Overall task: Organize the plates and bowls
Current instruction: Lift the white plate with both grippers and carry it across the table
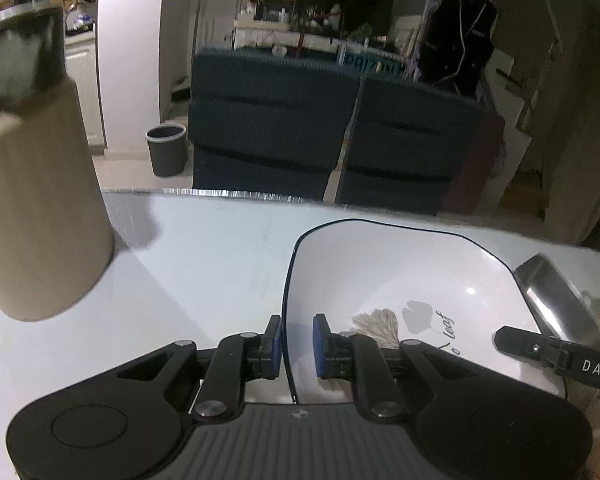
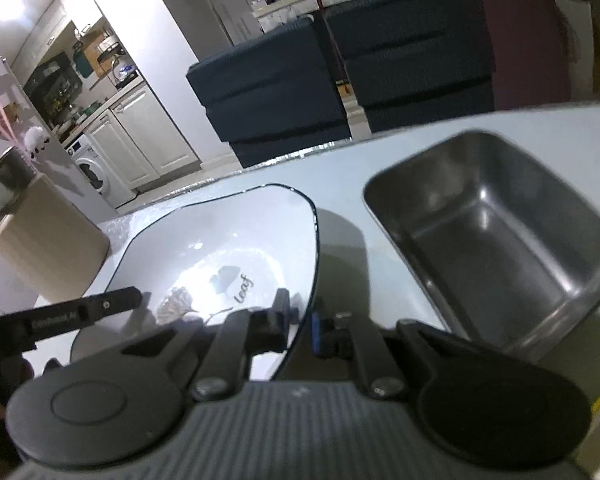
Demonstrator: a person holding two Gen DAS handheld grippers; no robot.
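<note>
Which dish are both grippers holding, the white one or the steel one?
The white leaf-print plate, with a thin black rim; left gripper and right gripper clamp opposite edges. The steel tray sits untouched.

1. The plate point(image 1: 400, 280) looks like glazed ceramic: white, glossy, with bright highlights and a thin dark rim line.
2. The tray point(image 2: 496, 236) is bare metal, smooth, with a dull brushed sheen.
3. The table point(image 1: 204, 264) is smooth and pale, faintly reflective.
4. The canister point(image 1: 40, 208) is beige and matt, with a shiny metal top.
5. The gripper point(image 1: 296, 344) is matt black plastic with blue pads point(image 1: 320, 344) and a ribbed grey body.
6. The sofa point(image 1: 276, 120) is dark ribbed cloth.
</note>
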